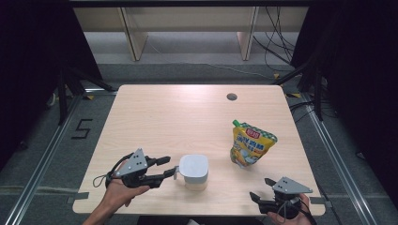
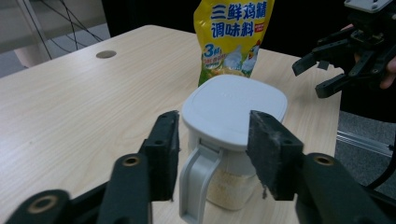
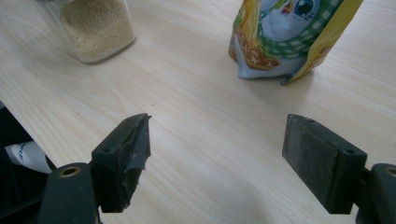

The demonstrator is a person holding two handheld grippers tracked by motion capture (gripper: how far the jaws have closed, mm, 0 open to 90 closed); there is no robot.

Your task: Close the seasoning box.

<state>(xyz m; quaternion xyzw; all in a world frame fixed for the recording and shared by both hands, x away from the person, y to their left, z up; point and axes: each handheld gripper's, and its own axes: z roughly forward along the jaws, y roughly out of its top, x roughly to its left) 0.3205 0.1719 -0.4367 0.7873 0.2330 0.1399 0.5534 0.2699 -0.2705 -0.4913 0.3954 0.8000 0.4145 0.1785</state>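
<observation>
A clear jar (image 1: 194, 171) with a white square lid and pale grains inside stands near the table's front edge. Its grey lid latch (image 2: 201, 182) faces my left gripper (image 1: 170, 166), whose jaws stand open on either side of the latch without pressing on it. In the left gripper view the left gripper (image 2: 212, 149) frames the jar (image 2: 233, 107). A yellow seasoning pouch (image 1: 251, 144) stands upright to the jar's right. My right gripper (image 1: 259, 187) rests at the front right corner, open with nothing between its fingers. It (image 3: 217, 144) points toward the pouch (image 3: 289, 37) and the jar (image 3: 95, 28).
The light wooden table (image 1: 164, 117) has a round cable hole (image 1: 231, 97) at its far right. Bare tabletop stretches behind the jar and pouch. The right gripper (image 2: 310, 79) shows beyond the pouch (image 2: 231, 37) in the left gripper view. Floor rails run along both sides.
</observation>
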